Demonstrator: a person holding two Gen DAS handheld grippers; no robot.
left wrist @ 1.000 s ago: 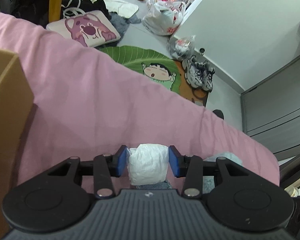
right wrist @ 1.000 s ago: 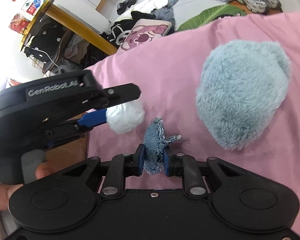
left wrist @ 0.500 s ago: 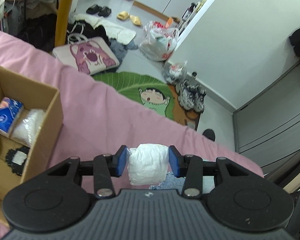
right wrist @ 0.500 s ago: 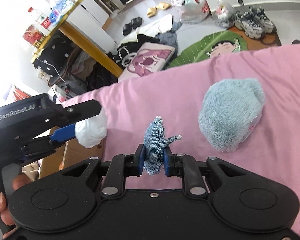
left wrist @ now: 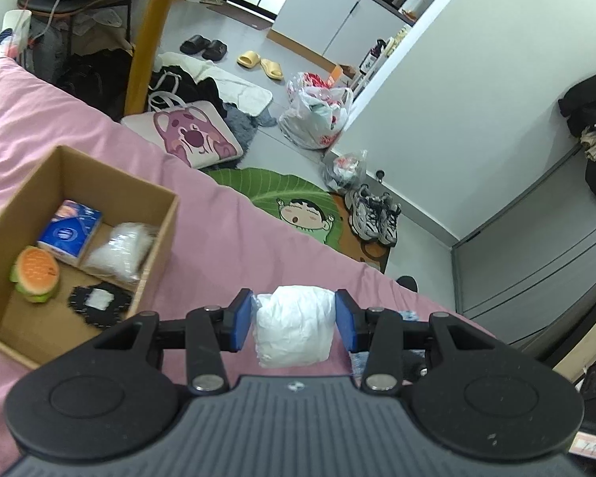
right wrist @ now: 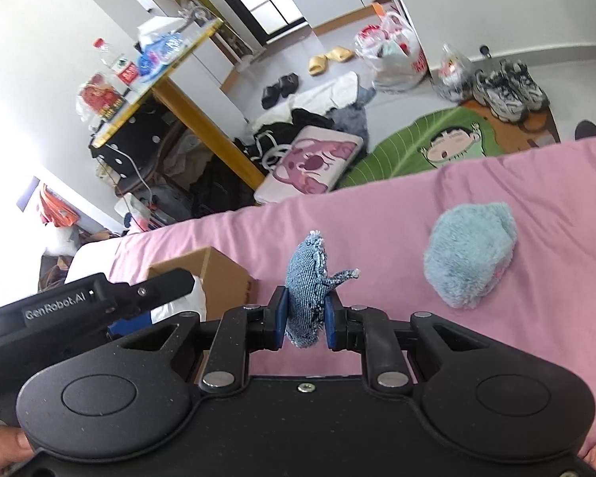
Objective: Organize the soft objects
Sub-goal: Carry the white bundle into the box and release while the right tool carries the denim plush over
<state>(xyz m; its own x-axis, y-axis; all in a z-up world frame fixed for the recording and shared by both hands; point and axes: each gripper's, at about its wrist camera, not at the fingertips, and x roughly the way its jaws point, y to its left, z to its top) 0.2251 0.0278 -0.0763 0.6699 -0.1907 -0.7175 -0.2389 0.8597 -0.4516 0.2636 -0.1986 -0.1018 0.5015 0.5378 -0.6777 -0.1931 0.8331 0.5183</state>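
Two soft things held at once, both on their way to the box.

My left claw [left wrist: 294, 318] is clenched on a white wad [left wrist: 295, 330], its blue pads pressing both sides so it cannot slip, and it hangs above the pink bed [left wrist: 258, 246]. The cardboard box [left wrist: 161, 234] sits at ten o'clock from that claw; it already holds a tissue pack [left wrist: 69, 232], a burger toy [left wrist: 35, 272], a clear bag [left wrist: 119, 250] and a black patch [left wrist: 99, 304], so I judge it the collecting spot. My right claw [right wrist: 305, 320] grips a denim toy [right wrist: 308, 282] upright. The fluffy blue pouch [right wrist: 471, 254] lies on the bed at two o'clock, not yet collected.
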